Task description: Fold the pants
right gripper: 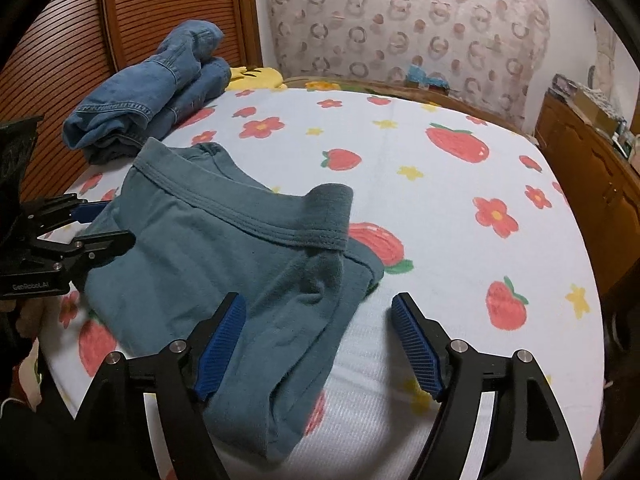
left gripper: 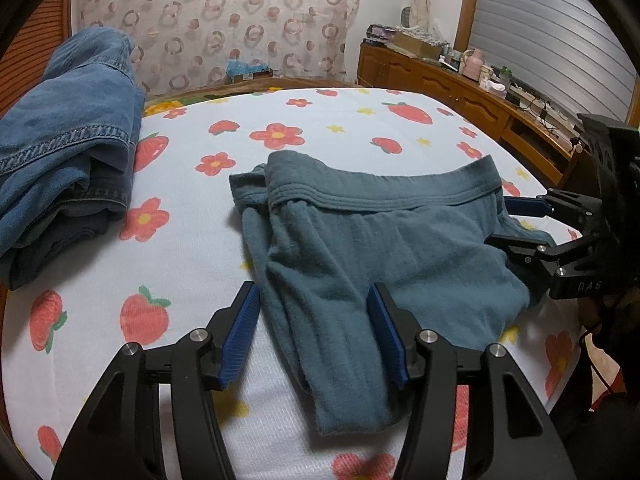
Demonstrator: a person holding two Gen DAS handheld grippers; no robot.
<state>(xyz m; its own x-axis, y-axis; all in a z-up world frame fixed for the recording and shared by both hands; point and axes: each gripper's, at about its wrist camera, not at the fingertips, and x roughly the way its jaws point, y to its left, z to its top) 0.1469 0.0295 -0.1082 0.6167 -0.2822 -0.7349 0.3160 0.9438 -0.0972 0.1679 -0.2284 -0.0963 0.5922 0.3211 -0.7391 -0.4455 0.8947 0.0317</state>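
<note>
Teal knit pants [left gripper: 372,248] lie folded on the bed, waistband toward the far side; they also show in the right wrist view [right gripper: 224,256]. My left gripper [left gripper: 314,332] is open, its blue pads astride the near left fold of the pants, gripping nothing. My right gripper [right gripper: 318,340] is open over the near right corner of the pants, left pad above the cloth, right pad over bare sheet. The right gripper also shows in the left wrist view [left gripper: 516,220] at the pants' right edge, and the left gripper shows in the right wrist view [right gripper: 104,224].
The bed has a white sheet with strawberries and flowers [left gripper: 192,248]. A pile of folded blue jeans [left gripper: 68,152] lies at the far left, also in the right wrist view [right gripper: 152,92]. A wooden cabinet with clutter [left gripper: 460,88] stands on the right. A ribbed wooden headboard [right gripper: 160,8] stands behind.
</note>
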